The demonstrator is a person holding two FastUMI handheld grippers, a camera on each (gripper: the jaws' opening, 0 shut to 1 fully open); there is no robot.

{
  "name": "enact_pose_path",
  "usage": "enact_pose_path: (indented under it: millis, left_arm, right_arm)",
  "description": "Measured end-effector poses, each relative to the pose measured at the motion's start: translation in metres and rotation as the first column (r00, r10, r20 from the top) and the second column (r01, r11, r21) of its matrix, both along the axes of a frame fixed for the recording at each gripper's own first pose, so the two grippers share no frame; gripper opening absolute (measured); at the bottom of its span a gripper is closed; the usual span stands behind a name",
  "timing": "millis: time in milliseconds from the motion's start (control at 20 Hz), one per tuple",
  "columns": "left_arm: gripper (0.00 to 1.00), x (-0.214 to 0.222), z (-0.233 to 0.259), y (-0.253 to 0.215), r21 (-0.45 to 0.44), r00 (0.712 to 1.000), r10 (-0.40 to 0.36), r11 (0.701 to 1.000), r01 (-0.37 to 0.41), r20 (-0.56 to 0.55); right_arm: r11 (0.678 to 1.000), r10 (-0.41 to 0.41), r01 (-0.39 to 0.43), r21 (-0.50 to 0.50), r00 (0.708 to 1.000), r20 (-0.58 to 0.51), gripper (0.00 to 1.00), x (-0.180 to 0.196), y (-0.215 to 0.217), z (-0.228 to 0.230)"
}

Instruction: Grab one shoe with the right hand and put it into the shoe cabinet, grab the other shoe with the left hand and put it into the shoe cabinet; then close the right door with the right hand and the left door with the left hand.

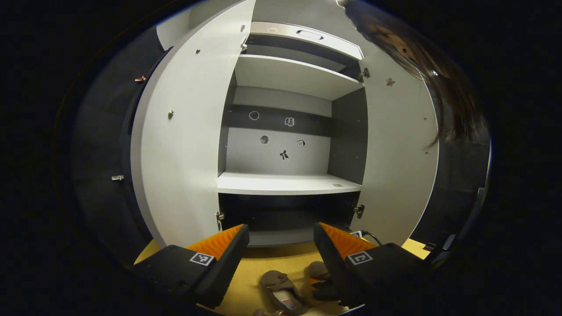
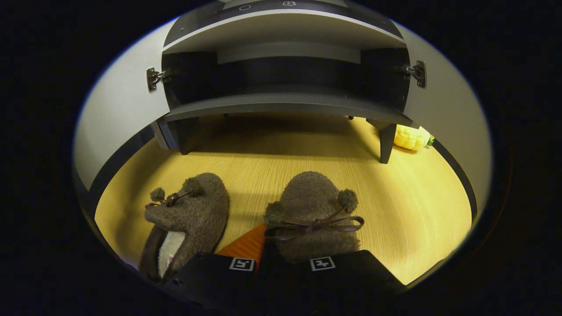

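Two brown fuzzy slippers lie on the yellow wooden floor in front of the open shoe cabinet (image 2: 285,103). In the right gripper view, my right gripper (image 2: 285,235) is closed narrow on the rear of the right slipper (image 2: 309,197), just behind its bow. One finger shows on the slipper's left side and the other is hidden by it. The left slipper (image 2: 193,215) lies free beside it. My left gripper (image 1: 280,226) stands open in the air, facing the cabinet's empty middle shelf (image 1: 285,182). Both slippers (image 1: 281,287) sit on the floor below it.
Both cabinet doors stand open, the left door (image 1: 184,145) and the right door (image 1: 395,153). The cabinet rests on short legs (image 2: 386,140). A yellow object (image 2: 410,137) lies on the floor by the right leg. A person's hair (image 1: 421,57) hangs at the upper right.
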State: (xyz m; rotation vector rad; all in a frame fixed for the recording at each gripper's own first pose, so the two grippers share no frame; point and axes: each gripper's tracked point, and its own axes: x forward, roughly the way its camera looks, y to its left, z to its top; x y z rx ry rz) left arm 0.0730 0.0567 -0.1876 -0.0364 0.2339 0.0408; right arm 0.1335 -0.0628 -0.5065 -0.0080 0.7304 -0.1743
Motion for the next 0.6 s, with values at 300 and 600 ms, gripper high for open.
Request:
enact_pose_path:
  millis: [300,600]
  left_arm:
    - [0.94,0.000,-0.001,0.002,-0.005,1.000,0.001,1.000,-0.001,-0.010]
    - [0.94,-0.005,0.009,-0.007,-0.003,1.000,-0.015,1.000,0.015,-0.001]
  right_arm:
    - [1.000,0.022,-0.022,-0.021,1.000,0.007,0.08,0.002,0.002,-0.001]
    - [0.999,0.031,-0.030,-0.013,0.996,0.084,0.08,0.002,0.002,0.051]
